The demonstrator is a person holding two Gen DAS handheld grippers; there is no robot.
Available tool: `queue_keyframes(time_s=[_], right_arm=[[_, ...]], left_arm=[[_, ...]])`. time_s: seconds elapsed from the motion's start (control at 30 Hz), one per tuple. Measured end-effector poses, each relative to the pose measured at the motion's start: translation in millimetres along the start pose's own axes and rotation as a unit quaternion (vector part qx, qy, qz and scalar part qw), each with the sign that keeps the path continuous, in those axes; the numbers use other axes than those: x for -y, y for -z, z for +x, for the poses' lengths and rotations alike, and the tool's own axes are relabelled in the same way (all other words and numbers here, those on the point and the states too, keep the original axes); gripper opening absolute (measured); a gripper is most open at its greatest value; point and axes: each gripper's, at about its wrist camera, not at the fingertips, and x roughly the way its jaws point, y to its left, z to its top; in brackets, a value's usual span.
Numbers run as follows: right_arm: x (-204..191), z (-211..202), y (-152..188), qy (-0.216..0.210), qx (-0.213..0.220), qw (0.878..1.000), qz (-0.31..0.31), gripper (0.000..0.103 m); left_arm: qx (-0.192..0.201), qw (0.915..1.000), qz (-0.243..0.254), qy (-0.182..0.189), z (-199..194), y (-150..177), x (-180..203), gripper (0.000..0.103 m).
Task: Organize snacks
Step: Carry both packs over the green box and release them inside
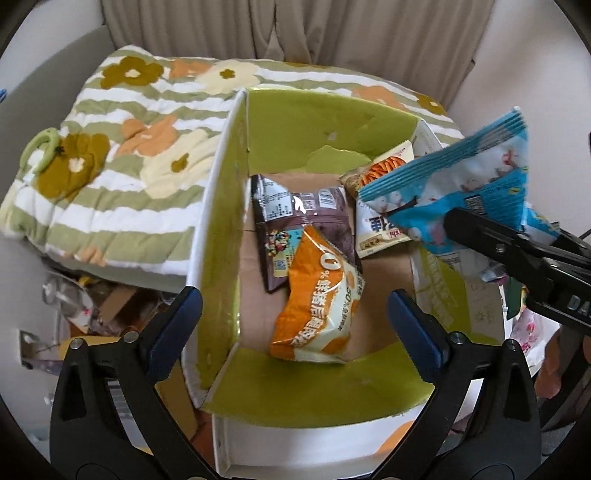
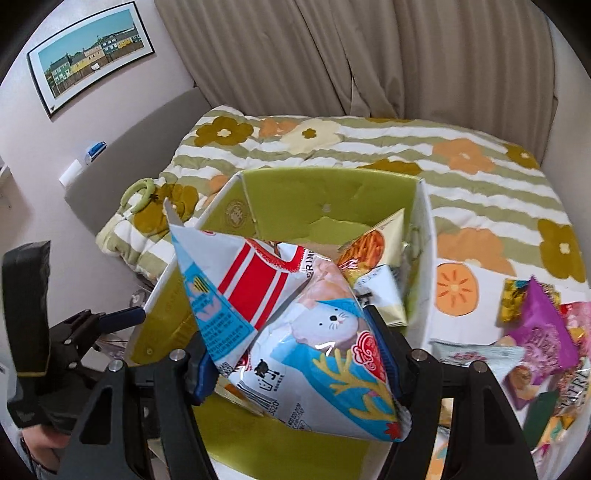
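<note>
We look from each gripper, steeply down along its fingers, close over the box (image 1: 221,206) on the quilt (image 1: 122,147). Our left view sits at the box's near-left corner — our right view nearer its middle. Both share the box (image 2: 332,195), quilt (image 2: 480,177) and curtain (image 1: 332,33).

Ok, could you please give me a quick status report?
Left gripper open over box. Right gripper shut on blue snack bag. Nothing blocking.

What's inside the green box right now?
In the green box lie an orange bag overlapping a brown packet, plus a white packet and a noodle bag. The blue bag covers their right side.
</note>
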Motion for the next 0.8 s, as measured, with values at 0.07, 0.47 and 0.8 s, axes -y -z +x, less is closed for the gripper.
queue_keyframes(time_s=[0.07, 0.47, 0.8], right_arm=[[0, 4, 2, -0.009, -0.005, 1.000, 0.007, 0.066], [6, 1, 21, -0.034, 0.001, 0.999, 0.040, 0.103], [-5, -31, 23, -0.013, 0.029, 0.999, 0.020, 0.103]], left_arm=[[0.003, 1.0000, 0.001, -0.008, -4, 0, -1, 0.099], [0.006, 0.9998, -0.020, -0.005, -15, 13, -8, 0.099], [0.044, 0.9990, -0.002, 0.005, -44, 9, -1, 0.099]])
